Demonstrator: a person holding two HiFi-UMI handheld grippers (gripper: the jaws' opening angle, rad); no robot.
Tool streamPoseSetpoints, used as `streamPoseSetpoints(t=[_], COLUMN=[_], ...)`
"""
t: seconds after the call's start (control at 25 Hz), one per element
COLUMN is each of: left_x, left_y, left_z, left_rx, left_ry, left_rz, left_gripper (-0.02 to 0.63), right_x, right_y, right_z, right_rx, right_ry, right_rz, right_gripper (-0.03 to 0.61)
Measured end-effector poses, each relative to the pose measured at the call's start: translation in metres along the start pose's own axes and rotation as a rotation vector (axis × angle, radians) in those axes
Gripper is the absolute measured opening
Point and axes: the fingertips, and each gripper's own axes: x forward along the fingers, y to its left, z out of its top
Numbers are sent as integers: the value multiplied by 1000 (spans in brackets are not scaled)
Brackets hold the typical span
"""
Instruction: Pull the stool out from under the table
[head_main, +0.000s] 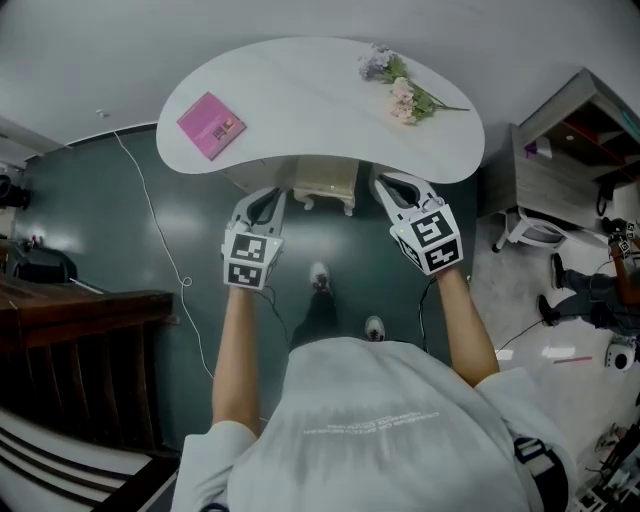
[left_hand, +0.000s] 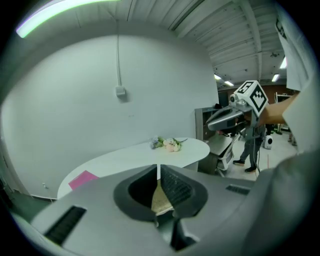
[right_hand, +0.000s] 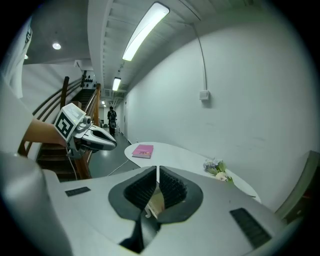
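Note:
A cream stool stands mostly hidden under the white kidney-shaped table; only its near edge and small legs show. My left gripper hovers just left of the stool and my right gripper just right of it, both at the table's near edge. Neither touches the stool. Both are shut with nothing held. In the left gripper view the closed left gripper points over the tabletop. The right gripper view has the closed right gripper doing the same.
A pink book and a small bunch of flowers lie on the table. A white cable runs across the dark floor at left. A wooden stair railing stands at left, a grey cabinet at right.

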Motion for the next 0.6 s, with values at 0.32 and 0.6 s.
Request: streamPoseSetpoints(t=[0.32, 0.6], left_x=[83, 133], left_y=[48, 47], left_z=[-46, -114], left_rx=[-40, -129], left_ry=[15, 101], left_rz=[-154, -213], left_gripper=[18, 49], right_x=[95, 144], right_y=[-11, -15], right_z=[-44, -95], right_rx=[95, 127], right_ry=[144, 222], right_rz=[-36, -23], right_gripper=[17, 81])
